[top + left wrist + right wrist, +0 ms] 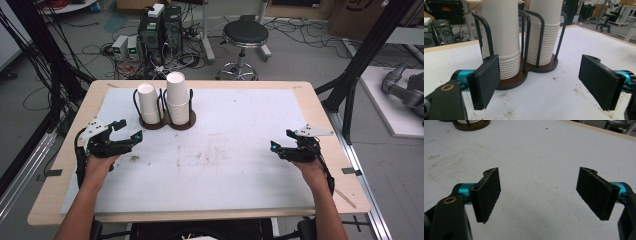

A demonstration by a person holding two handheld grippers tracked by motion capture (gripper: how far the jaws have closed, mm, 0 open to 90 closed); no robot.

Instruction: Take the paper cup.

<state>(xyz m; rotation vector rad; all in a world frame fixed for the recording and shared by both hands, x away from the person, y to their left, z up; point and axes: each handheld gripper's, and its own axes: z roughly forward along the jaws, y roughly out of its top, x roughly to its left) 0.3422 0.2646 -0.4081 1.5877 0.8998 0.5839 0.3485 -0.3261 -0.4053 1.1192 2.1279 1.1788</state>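
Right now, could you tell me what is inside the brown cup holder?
Two stacks of white paper cups stand inside the brown cup holder, one per ring of black wire loops. The holder's floor under them is covered.

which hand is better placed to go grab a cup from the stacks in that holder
Left, probably. The left gripper sits near the cup holder with its jaws open and facing the two cup stacks. The right gripper, also open, rests across the white mat, farther from the holder.

the high view looks forward and down over the whole table (320, 107) from above; each gripper view sits low, close to the white mat (536, 150); all three share the cup holder (534, 68)
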